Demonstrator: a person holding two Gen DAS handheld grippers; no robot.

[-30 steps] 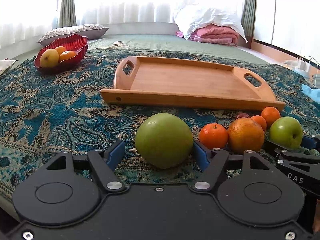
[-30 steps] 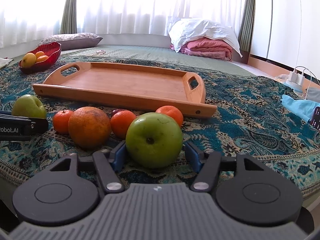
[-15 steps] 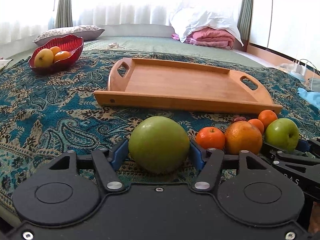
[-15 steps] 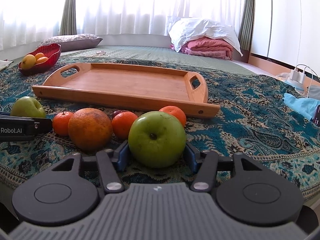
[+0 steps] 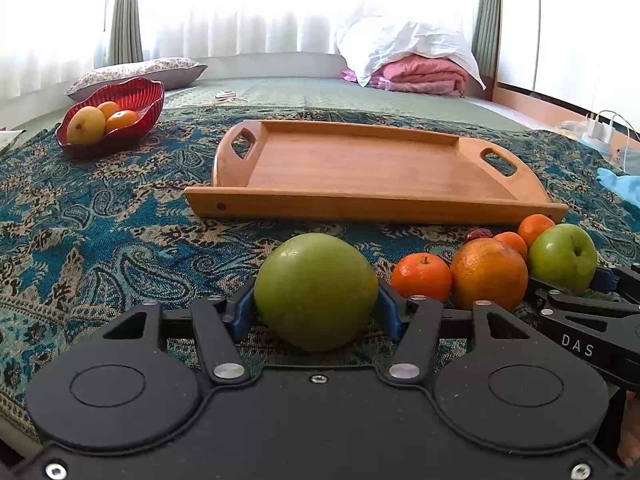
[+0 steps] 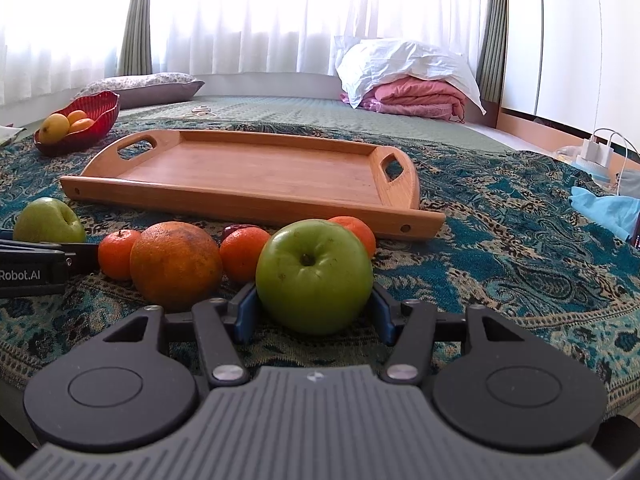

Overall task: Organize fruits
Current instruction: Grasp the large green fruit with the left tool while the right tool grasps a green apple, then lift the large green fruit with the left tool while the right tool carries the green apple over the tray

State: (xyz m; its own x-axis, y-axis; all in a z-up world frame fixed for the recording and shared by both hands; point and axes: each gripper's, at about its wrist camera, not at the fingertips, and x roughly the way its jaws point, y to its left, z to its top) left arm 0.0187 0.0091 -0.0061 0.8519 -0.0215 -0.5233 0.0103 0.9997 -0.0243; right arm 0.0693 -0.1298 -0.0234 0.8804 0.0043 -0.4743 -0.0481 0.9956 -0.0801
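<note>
The left gripper point(image 5: 316, 312) has its blue-padded fingers point(image 5: 243, 312) pressed against both sides of a large round green apple point(image 5: 316, 290) with its stem turned out of sight, pinching it low over the teal paisley-patterned cloth point(image 5: 100, 240). The right gripper point(image 6: 314, 312) likewise pinches a second green apple point(image 6: 314, 276), whose stem dimple faces the camera. Between the two apples lies a cluster of loose fruit: a big round orange point(image 6: 176, 266), three small mandarins point(image 6: 116, 254) and a dark reddish fruit point(image 5: 478, 234) mostly hidden behind them. Just beyond the cluster sits a rectangular wooden tray point(image 5: 360, 200) with cut-out handles, nothing on it. Well apart, at the far left, a red ribbed glass bowl point(image 5: 140, 96) holds a yellow fruit and two orange ones. White and pink folded bedding point(image 6: 408, 80) lies in the background.
</note>
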